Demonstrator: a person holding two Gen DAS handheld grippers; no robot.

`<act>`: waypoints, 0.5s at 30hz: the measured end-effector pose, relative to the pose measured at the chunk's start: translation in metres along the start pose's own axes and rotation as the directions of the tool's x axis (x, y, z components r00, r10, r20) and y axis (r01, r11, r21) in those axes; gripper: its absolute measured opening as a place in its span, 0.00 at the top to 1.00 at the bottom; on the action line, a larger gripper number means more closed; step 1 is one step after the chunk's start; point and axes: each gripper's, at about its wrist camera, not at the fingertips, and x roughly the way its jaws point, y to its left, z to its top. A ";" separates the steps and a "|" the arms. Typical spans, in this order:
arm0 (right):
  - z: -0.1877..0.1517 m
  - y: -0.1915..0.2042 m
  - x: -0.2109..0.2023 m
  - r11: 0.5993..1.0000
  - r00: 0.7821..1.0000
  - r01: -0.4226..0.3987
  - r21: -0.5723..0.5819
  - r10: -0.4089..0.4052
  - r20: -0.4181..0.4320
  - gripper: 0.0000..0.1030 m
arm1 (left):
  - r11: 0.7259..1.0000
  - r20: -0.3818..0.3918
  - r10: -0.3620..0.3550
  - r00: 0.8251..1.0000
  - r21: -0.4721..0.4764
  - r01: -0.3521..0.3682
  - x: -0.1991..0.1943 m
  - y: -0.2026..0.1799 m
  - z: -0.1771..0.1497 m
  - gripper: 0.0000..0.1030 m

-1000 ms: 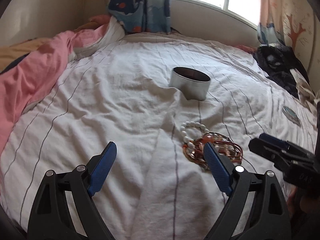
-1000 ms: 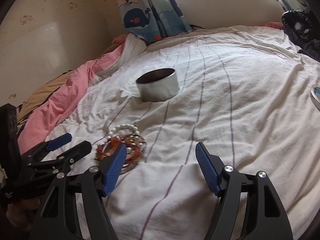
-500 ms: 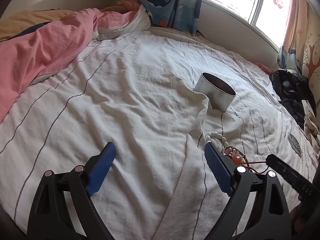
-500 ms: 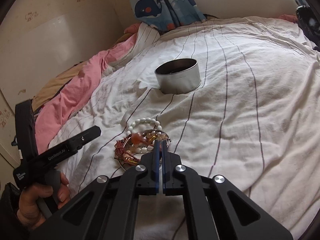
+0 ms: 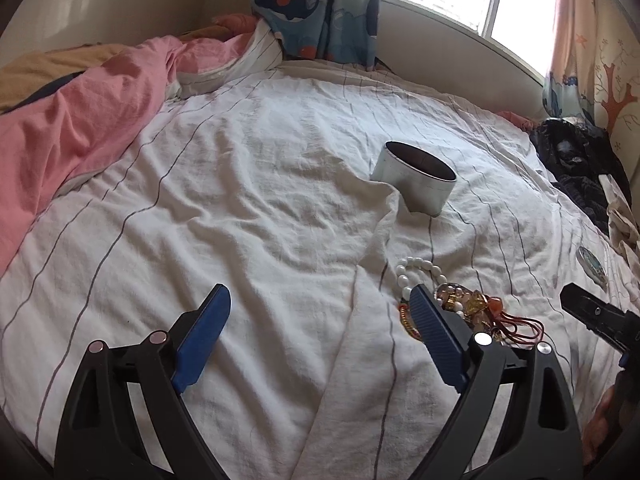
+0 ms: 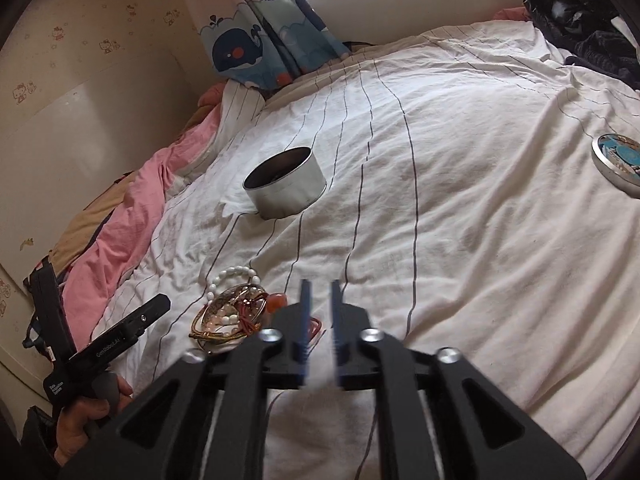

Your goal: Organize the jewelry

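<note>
A: What has changed since the earlier pictures?

B: The right gripper (image 6: 320,312) was pressed fully closed half a second ago; its jaws have just been opening, and now a narrow blurred gap shows between the blue pads with nothing in it. It has also rolled a little. The left gripper (image 5: 320,320) has kept wide jaws throughout, empty, hanging over the sheet.

A: Any writing?

B: On the left tool's black body, seen from the right wrist, white letters look like "GenRobot.AI"; a smaller label below them is too small to read. The person's hand (image 6: 86,412) grips that handle.

A: Count the things.

B: One pile of jewelry (image 6: 234,312): one white bead bracelet (image 5: 416,270) on its far side, then gold bangles, amber beads and red cord, tangled so I cannot count them. One open round metal tin (image 6: 285,184) further up the bed, well apart from the pile. One round lid (image 6: 618,158) with a blue picture, off to the right.

A: Where is the pile relative to the grippers?

B: Just beside the left gripper's right finger, and to the left of the right gripper's tips, touching neither.

A: The room?

B: A white striped bedsheet (image 5: 260,208), wrinkled, a pink quilt (image 5: 80,112) along the left, whale-print curtains (image 5: 320,8) under a bright window, dark clothes (image 5: 576,160) at the right.
</note>
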 end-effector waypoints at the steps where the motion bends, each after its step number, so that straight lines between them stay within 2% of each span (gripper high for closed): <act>1: -0.001 0.005 0.002 1.000 1.000 -0.003 -0.025 0.003 0.004 0.33 | 0.999 0.017 -0.017 1.000 0.046 0.016 -0.003 -0.009 0.001 0.15; 4: -0.005 0.020 0.021 0.995 0.997 -0.026 -0.097 0.019 -0.069 0.33 | 0.977 0.030 -0.094 0.995 0.193 0.086 -0.008 -0.038 0.003 0.15; 7: -0.017 0.030 0.040 0.982 0.989 0.034 -0.184 -0.060 -0.138 0.36 | 0.951 0.013 -0.149 0.989 0.277 0.140 -0.005 -0.057 0.007 0.15; 8: -0.018 0.031 0.041 0.980 0.988 0.046 -0.194 -0.074 -0.139 0.51 | 0.944 -0.002 -0.164 0.986 0.290 0.158 -0.001 -0.062 0.010 0.15; 9: -0.018 0.029 0.039 0.981 0.988 0.056 -0.188 -0.082 -0.135 0.71 | 0.938 -0.018 -0.176 0.984 0.299 0.173 0.002 -0.066 0.012 0.16; 10: -0.017 0.025 0.036 0.983 0.988 0.063 -0.171 -0.086 -0.127 0.78 | 0.933 -0.037 -0.189 0.981 0.307 0.191 0.007 -0.069 0.015 0.18; 11: -0.016 0.019 0.034 0.987 0.989 0.068 -0.146 -0.086 -0.117 0.91 | 0.927 -0.059 -0.197 0.979 0.312 0.206 0.013 -0.072 0.017 0.25; 15: -0.014 0.004 0.030 0.992 0.991 0.096 -0.085 -0.104 -0.090 0.93 | 0.915 -0.162 -0.193 0.968 0.328 0.237 0.040 -0.076 0.016 0.40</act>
